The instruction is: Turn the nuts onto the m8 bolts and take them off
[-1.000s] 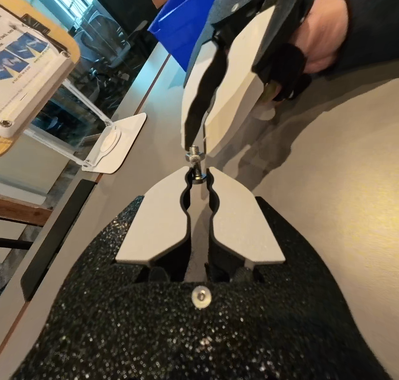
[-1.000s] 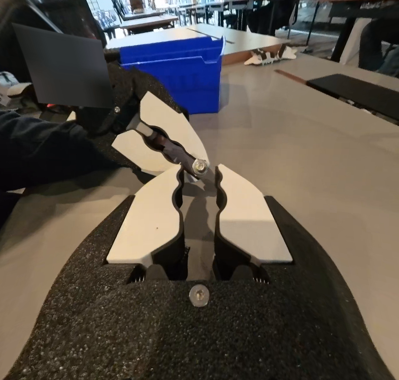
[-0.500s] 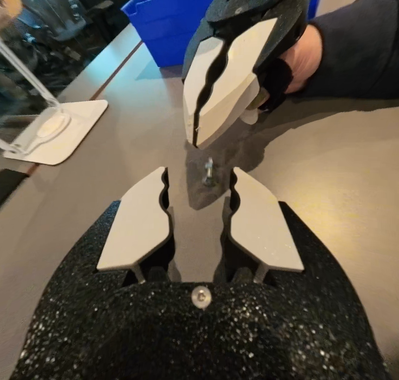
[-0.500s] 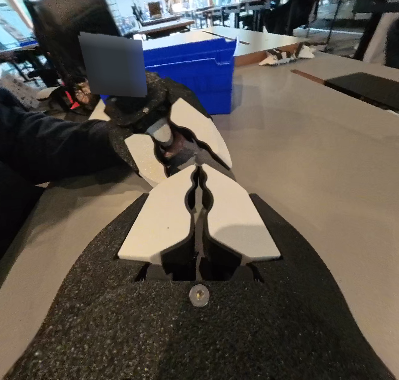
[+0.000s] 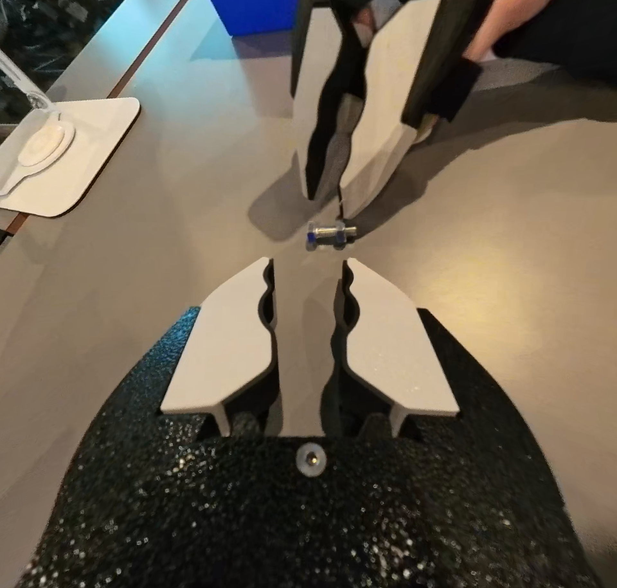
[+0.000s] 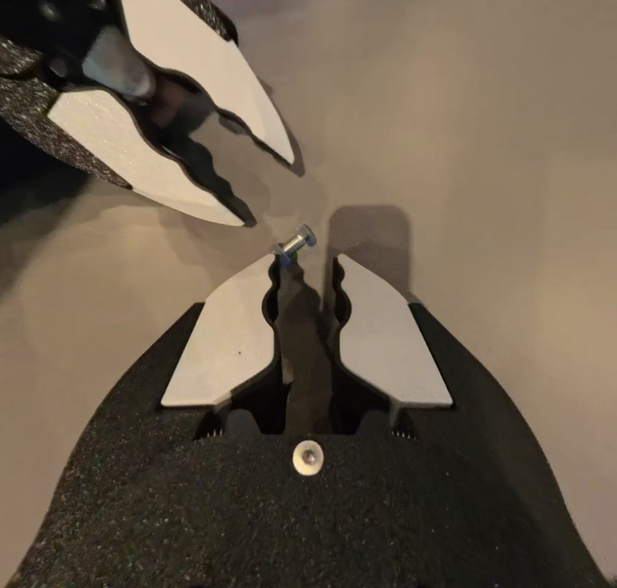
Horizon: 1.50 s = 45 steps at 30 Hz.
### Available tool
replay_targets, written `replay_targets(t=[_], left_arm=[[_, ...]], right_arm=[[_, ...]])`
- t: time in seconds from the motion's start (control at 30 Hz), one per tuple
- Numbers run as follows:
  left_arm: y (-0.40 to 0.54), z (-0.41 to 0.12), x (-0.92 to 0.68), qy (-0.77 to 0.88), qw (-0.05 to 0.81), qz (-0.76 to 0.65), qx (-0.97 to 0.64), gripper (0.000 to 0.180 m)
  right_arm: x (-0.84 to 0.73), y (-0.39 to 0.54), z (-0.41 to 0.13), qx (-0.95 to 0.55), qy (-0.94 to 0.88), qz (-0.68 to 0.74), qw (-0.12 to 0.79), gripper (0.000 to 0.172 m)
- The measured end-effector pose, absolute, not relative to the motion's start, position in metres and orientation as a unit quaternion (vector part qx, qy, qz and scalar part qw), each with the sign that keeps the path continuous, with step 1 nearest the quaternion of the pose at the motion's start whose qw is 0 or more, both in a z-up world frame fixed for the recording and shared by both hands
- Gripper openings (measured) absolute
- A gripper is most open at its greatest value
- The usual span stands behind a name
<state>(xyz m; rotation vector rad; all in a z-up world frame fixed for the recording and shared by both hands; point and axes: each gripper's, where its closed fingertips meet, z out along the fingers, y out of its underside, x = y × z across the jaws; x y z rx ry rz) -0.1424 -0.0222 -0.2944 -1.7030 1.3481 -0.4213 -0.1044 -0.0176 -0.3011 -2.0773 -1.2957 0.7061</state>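
Your left claw (image 5: 309,264) stands wide open with nothing between its pale fingers (image 5: 233,331), the bare grey counter (image 5: 133,288) showing through the gap. Just beyond its tips the bolt (image 5: 329,234) lies on its side on the counter, a nut (image 5: 340,234) threaded on near the end away from the head. Neither claw touches it in the left wrist view. Your right claw (image 5: 325,206) comes down from above, parted and holding nothing, its tips close over the nut end of the bolt. In the right wrist view the nut sits just by that claw's left fingertip (image 6: 267,261); whether they touch is unclear. Farther left a white base plate (image 5: 66,157) rests at the counter edge, and a blue bin (image 5: 253,0) stands at the back.
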Motion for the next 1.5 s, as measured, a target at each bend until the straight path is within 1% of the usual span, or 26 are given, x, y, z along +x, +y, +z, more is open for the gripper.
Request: replay_targets(t=[0.03,0.13,0.23,0.37,0.43,0.5,0.53,0.63,0.8,0.97,1.07,1.2,1.37,1.47,1.5], left_arm=[[-0.020,-0.295,-0.144,0.539,0.448,-0.167,-0.693,0.036],[-0.014,-0.293,-0.150,0.518,0.449,-0.165,-0.709,0.032],[-0.010,-0.288,-0.154,0.498,0.457,-0.172,-0.717,0.030],[-0.008,-0.283,-0.157,0.485,0.463,-0.179,-0.720,0.028],[-0.008,-0.282,-0.157,0.485,0.464,-0.180,-0.719,0.028],[-0.010,-0.282,-0.156,0.491,0.463,-0.179,-0.715,0.028],[-0.012,-0.281,-0.155,0.498,0.463,-0.181,-0.710,0.028],[-0.022,-0.280,-0.149,0.537,0.464,-0.181,-0.680,0.031],[-0.040,-0.284,-0.139,0.618,0.466,-0.142,-0.617,0.034],[-0.056,-0.287,-0.127,0.671,0.462,-0.123,-0.567,0.037],[-0.065,-0.291,-0.122,0.695,0.454,-0.117,-0.544,0.031],[-0.069,-0.298,-0.121,0.714,0.442,-0.097,-0.535,0.015],[-0.069,-0.304,-0.122,0.720,0.427,-0.088,-0.539,0.015],[-0.067,-0.302,-0.122,0.717,0.435,-0.081,-0.539,0.021],[-0.068,-0.302,-0.122,0.718,0.432,-0.083,-0.539,0.019]], right_arm=[[-0.107,-0.020,-0.301,-0.785,-0.483,0.258,0.288,0.027],[-0.117,-0.029,-0.301,-0.801,-0.477,0.235,0.276,0.031],[-0.115,-0.028,-0.307,-0.813,-0.483,0.171,0.276,0.035],[-0.118,-0.029,-0.309,-0.823,-0.474,0.148,0.276,0.034],[-0.121,-0.028,-0.311,-0.825,-0.471,0.144,0.278,0.029],[-0.122,-0.027,-0.311,-0.822,-0.472,0.147,0.281,0.016],[-0.121,-0.025,-0.311,-0.818,-0.477,0.145,0.286,0.015],[-0.120,-0.029,-0.311,-0.785,-0.524,0.172,0.284,0.015],[-0.116,-0.045,-0.308,-0.717,-0.591,0.250,0.271,0.015],[-0.121,-0.069,-0.298,-0.657,-0.646,0.286,0.263,0.015],[-0.124,-0.077,-0.297,-0.648,-0.654,0.298,0.253,0.015],[-0.123,-0.081,-0.300,-0.645,-0.659,0.303,0.238,0.015],[-0.122,-0.083,-0.304,-0.647,-0.661,0.304,0.229,0.015],[-0.122,-0.083,-0.299,-0.645,-0.655,0.315,0.235,0.014],[-0.122,-0.083,-0.298,-0.645,-0.654,0.317,0.236,0.014]])
